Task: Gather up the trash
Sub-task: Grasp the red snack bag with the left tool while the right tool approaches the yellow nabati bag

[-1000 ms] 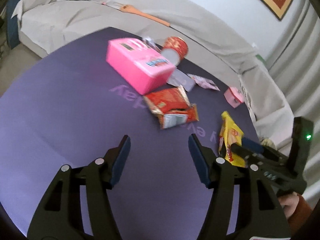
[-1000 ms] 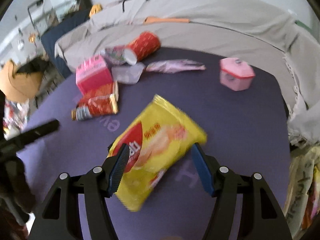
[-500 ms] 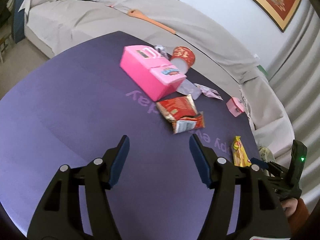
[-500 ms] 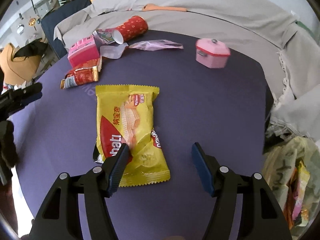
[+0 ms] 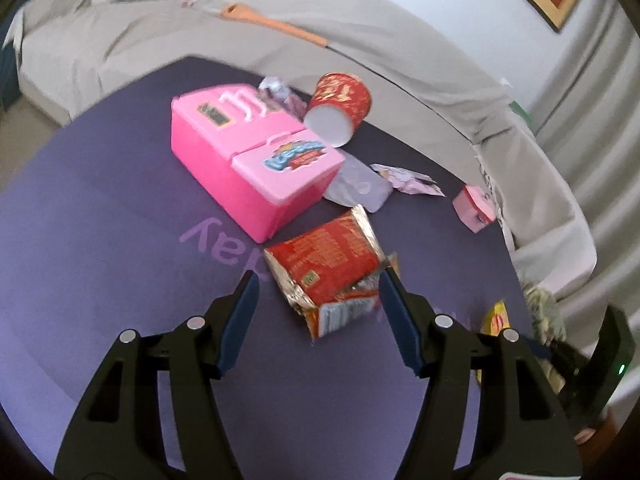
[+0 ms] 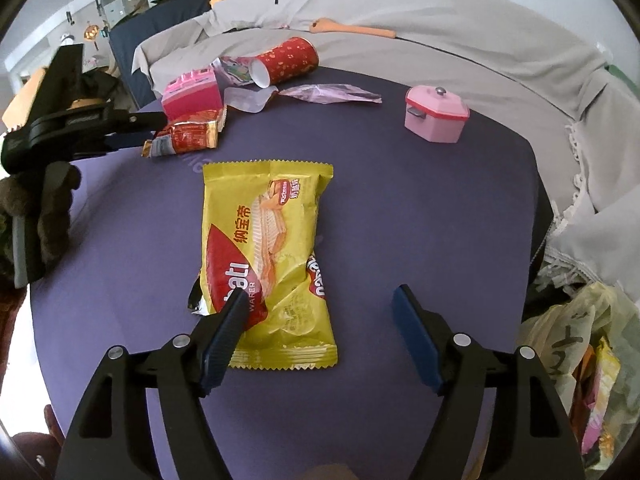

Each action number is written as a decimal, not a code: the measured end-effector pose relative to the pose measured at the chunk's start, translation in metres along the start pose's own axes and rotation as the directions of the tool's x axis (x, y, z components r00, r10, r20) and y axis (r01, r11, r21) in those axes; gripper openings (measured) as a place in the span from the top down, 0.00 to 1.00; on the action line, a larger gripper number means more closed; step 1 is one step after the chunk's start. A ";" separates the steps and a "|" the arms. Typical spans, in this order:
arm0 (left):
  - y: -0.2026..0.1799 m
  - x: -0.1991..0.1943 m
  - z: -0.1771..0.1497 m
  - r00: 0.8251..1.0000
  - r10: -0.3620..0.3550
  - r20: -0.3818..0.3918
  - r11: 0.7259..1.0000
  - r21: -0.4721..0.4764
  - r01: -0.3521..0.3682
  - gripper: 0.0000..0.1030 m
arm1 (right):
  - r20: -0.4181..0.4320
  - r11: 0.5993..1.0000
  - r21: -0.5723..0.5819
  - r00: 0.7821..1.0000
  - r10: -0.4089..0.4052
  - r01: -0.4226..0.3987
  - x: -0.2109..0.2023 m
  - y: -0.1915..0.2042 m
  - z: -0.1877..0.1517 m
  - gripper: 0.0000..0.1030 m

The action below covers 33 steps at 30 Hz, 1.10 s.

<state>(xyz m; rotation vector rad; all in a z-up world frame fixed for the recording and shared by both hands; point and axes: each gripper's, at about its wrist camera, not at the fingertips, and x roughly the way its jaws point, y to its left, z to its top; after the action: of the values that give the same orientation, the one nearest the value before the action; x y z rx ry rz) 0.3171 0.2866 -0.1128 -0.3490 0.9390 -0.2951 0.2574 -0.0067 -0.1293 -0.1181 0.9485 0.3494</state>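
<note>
Red noodle wrapper (image 5: 334, 270) lying just beyond spread left gripper (image 5: 318, 292), apparently untouched; right gripper (image 6: 320, 302) just widened, empty, over yellow wafer packet (image 6: 268, 256).

The yellow wrapper (image 6: 268, 256) looked like glossy, crinkled foil. The red packet (image 5: 332, 268) showed a shiny silver lining. The pink box (image 5: 248, 160) was smooth plastic. The purple mat (image 6: 420, 200) was matt.

Beside the pink toy box (image 5: 256, 160) we see a red foil wrapper (image 5: 328, 268); the purple mat (image 6: 420, 208) bears a yellow wafer packet (image 6: 268, 248).
</note>
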 end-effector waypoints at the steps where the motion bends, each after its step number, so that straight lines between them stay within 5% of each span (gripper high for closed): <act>1: 0.004 0.001 0.000 1.000 -0.014 -0.007 1.000 -0.021 0.014 0.43 | 0.004 1.000 -0.001 1.000 -0.003 0.003 -0.001 0.000 -0.001 0.31; 9: -0.013 -0.013 -0.026 0.993 -0.072 -0.094 0.993 0.082 0.080 0.43 | 0.010 1.000 -0.006 1.000 -0.001 0.001 -0.001 0.001 -0.001 0.31; 12: -0.020 -0.016 -0.027 0.995 -0.038 -0.090 0.989 0.138 0.050 0.43 | 0.011 1.000 -0.004 1.000 0.002 -0.002 -0.001 0.001 -0.002 0.31; 20: 0.001 0.007 0.002 0.999 -0.033 -0.008 0.992 -0.119 0.032 0.43 | 0.015 1.000 0.000 1.000 -0.007 0.007 -0.003 0.002 -0.002 0.31; 22: -0.009 0.013 0.005 1.000 -0.007 0.000 0.993 -0.115 0.007 0.47 | 0.016 1.000 0.011 1.000 -0.013 0.012 -0.003 0.002 -0.002 0.31; 23: -0.013 0.016 0.005 1.000 0.004 -0.006 0.994 -0.105 -0.004 0.65 | 0.013 1.000 0.010 1.000 -0.018 0.018 -0.003 0.003 -0.002 0.31; 24: -0.017 0.020 0.005 1.000 0.017 -0.022 0.995 -0.095 -0.019 0.67 | 0.012 1.000 0.010 1.000 -0.016 0.016 -0.003 0.003 -0.003 0.31; 33: -0.023 -0.027 -0.031 0.999 0.021 0.045 0.996 -0.091 -0.016 0.72 | 0.048 0.998 0.011 0.997 0.053 -0.054 -0.012 0.000 -0.001 0.30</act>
<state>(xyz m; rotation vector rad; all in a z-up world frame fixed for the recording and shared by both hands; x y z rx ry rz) 0.2742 0.2712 -0.1004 -0.4280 0.9115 -0.2272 0.2503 -0.0101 -0.1196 -0.0726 0.9083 0.3942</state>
